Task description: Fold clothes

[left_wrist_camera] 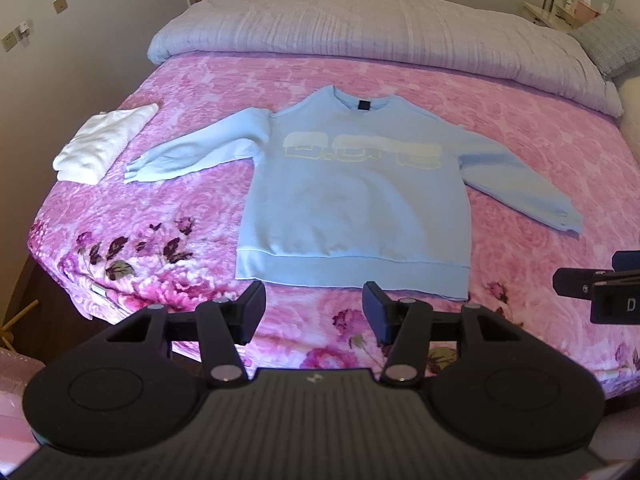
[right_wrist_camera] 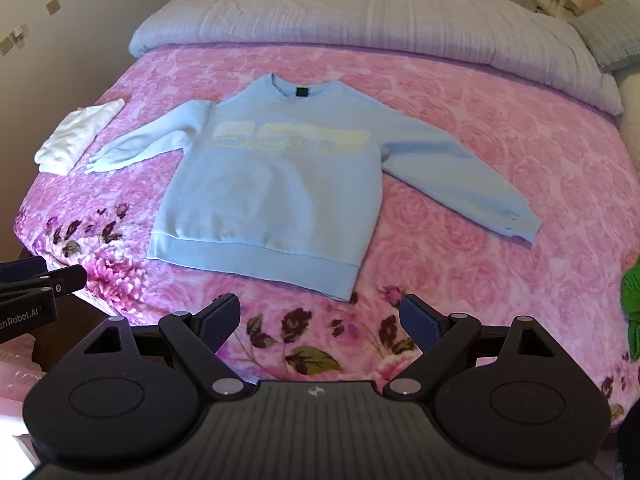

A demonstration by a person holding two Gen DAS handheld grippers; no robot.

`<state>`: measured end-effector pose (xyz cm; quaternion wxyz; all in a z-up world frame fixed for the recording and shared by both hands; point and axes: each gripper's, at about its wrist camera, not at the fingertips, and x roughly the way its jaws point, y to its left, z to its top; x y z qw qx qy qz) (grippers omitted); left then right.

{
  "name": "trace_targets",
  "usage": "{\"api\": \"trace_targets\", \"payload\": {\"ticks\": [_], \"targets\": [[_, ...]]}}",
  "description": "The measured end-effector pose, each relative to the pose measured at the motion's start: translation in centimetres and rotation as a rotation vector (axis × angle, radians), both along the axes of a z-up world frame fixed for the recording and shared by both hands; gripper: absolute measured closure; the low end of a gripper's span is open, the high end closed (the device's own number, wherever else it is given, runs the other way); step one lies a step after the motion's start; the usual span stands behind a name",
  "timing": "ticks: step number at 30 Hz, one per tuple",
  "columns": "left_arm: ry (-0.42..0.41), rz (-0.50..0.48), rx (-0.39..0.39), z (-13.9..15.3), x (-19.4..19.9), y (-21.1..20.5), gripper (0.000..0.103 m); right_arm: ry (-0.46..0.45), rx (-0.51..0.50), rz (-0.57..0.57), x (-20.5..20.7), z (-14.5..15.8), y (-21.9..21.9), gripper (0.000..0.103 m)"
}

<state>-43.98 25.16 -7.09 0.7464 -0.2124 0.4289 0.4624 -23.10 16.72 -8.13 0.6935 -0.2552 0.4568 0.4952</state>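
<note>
A light blue sweatshirt (left_wrist_camera: 352,204) (right_wrist_camera: 272,196) with pale yellow lettering lies flat, front up, on the pink floral bedspread (left_wrist_camera: 168,248) (right_wrist_camera: 480,272), sleeves spread to both sides and hem toward me. My left gripper (left_wrist_camera: 314,312) hovers open just short of the hem, nothing between its fingers. My right gripper (right_wrist_camera: 320,320) is open too, near the hem's right corner, holding nothing. Part of the right gripper's body (left_wrist_camera: 600,292) shows at the edge of the left wrist view, and part of the left gripper's body (right_wrist_camera: 36,284) at the edge of the right wrist view.
A folded white garment (left_wrist_camera: 102,144) (right_wrist_camera: 74,136) lies at the bed's left edge. A grey quilt (left_wrist_camera: 360,28) (right_wrist_camera: 360,12) is rolled across the head of the bed. Something green (right_wrist_camera: 632,308) lies at the right edge. Wall runs on the left; shelves at the back right.
</note>
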Motion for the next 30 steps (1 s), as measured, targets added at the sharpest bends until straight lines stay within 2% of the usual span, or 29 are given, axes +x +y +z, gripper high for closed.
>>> {"api": "trace_targets", "payload": {"ticks": [8, 15, 21, 27, 30], "targets": [[0.003, 0.023, -0.003, -0.6, 0.2, 2.0, 0.052, 0.008, 0.003, 0.014, 0.4, -0.5, 2.3, 0.014], [-0.027, 0.06, -0.068, -3.3, -0.9, 6.7, 0.049, 0.032, -0.008, -0.02, 1.7, -2.1, 5.3, 0.014], [-0.071, 0.118, -0.151, -7.8, -3.5, 16.1, 0.046, 0.092, -0.012, -0.129, 3.8, -5.6, 10.9, 0.014], [-0.166, 0.193, -0.257, -14.6, -5.8, 29.8, 0.045, 0.13, -0.029, -0.269, 4.6, -11.6, 18.0, 0.014], [-0.201, 0.254, -0.284, -17.7, -7.2, 36.4, 0.044, 0.149, -0.038, -0.339, 5.0, -14.7, 21.5, 0.014]]}}
